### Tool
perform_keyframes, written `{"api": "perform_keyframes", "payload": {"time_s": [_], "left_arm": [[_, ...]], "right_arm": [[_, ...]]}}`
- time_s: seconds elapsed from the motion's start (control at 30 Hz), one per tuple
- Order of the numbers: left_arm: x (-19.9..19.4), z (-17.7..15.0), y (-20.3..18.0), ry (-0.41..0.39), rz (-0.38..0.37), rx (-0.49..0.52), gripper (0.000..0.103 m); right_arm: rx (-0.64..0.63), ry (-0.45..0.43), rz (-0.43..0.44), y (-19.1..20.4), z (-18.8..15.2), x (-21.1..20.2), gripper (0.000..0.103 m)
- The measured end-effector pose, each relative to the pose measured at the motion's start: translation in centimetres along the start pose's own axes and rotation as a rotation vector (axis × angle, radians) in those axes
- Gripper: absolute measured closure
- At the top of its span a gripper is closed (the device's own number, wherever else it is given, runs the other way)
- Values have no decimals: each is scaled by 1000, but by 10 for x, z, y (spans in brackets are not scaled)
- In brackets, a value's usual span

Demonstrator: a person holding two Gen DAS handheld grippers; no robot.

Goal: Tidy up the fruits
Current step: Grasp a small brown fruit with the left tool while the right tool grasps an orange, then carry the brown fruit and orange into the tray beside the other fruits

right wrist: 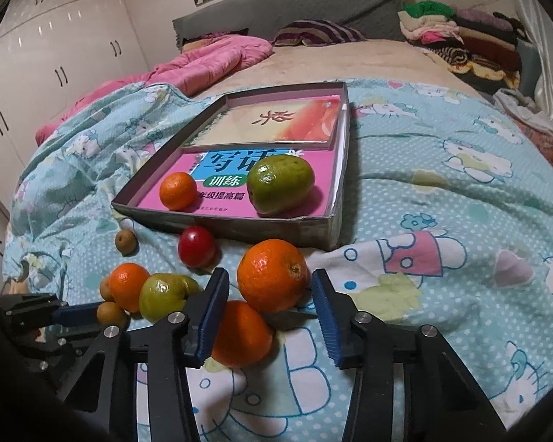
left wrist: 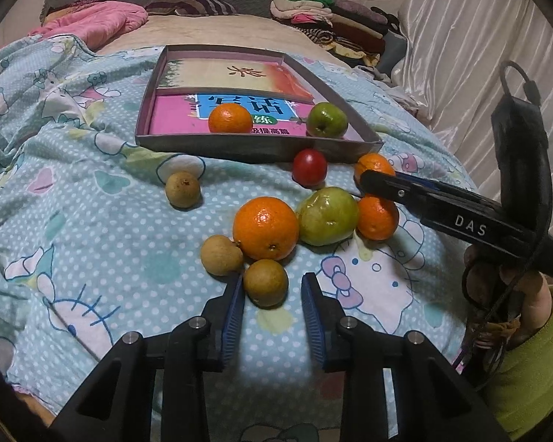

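Bedspread (left wrist: 92,221): four oranges (left wrist: 265,232), three brown fruits (left wrist: 265,281), two green fruits (left wrist: 328,215); left claw (left wrist: 272,279), right claw (right wrist: 270,272) spread.

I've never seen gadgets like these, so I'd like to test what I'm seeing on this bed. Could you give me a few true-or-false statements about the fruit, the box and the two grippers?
1. The shallow box holds one orange and one green fruit. True.
2. The red fruit lies inside the box. False: it lies on the quilt, just in front of the box.
3. The right gripper has an orange between its fingers. True.
4. The left gripper has the big orange between its fingers. False: a small brown fruit sits there.
5. The box is empty apart from fruit. False: books line its floor.
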State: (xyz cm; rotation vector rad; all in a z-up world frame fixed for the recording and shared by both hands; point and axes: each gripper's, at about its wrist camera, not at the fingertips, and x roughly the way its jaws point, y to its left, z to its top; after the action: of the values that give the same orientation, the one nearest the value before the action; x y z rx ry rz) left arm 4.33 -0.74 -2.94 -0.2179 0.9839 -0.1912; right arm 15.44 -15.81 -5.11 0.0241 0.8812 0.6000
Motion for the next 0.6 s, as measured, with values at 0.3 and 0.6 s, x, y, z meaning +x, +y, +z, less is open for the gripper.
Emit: {"api": "perform_keyframes", "payload": {"time_s": [0.3,0.6], "left_arm": [[8,1,0,-10,-2,-8,74],[10,4,1,-15,-10,-3,78]], "right_arm": [[34,4,21,-4,4,8,62],[23,-46,21,-1,-3,-6,63]]}}
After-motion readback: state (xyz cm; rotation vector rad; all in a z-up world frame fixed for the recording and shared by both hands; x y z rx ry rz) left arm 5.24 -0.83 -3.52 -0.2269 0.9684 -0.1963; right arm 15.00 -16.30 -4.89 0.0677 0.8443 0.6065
